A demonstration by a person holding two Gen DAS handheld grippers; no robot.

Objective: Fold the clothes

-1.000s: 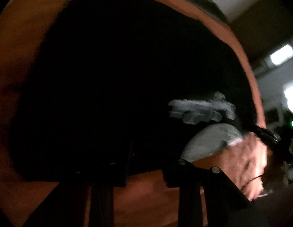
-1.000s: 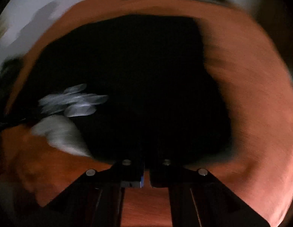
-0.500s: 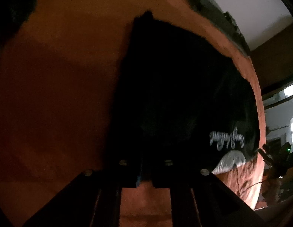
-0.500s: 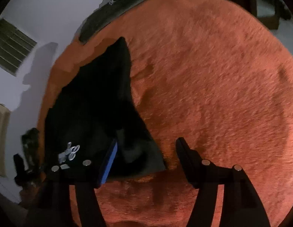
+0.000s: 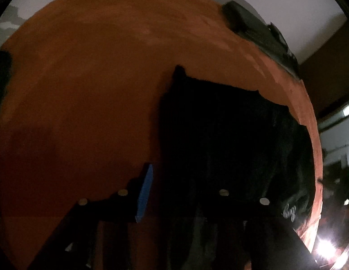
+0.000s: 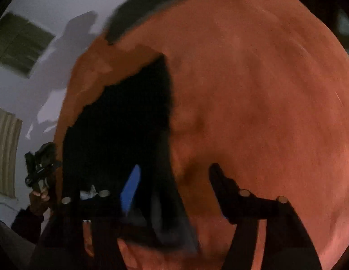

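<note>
A black garment (image 5: 230, 139) with white lettering (image 5: 290, 212) lies folded on an orange fuzzy blanket (image 5: 84, 90). My left gripper (image 5: 183, 180) hangs over its near left edge. Its jaws are opening: the blue pad (image 5: 144, 193) stands clear beside the cloth, and the other finger is lost against the black. In the right wrist view the garment (image 6: 125, 123) sits to the left. My right gripper (image 6: 174, 175) is opening wide above its near right corner, with cloth below the gap but not pinched. A hand (image 6: 38, 200) holds the left gripper (image 6: 39, 168) at the far left.
A dark flat object (image 5: 257, 31) lies along the blanket's far edge against a white wall (image 6: 50, 11). A wall vent (image 6: 19, 45) shows at upper left. Orange blanket (image 6: 264, 112) spreads wide to the right of the garment. A bright light (image 5: 325, 247) glares at lower right.
Both grippers were shut at the garment's near edge and have opened and let the cloth go. Each has pulled outward, so the garment now lies to the inner side of each view.
</note>
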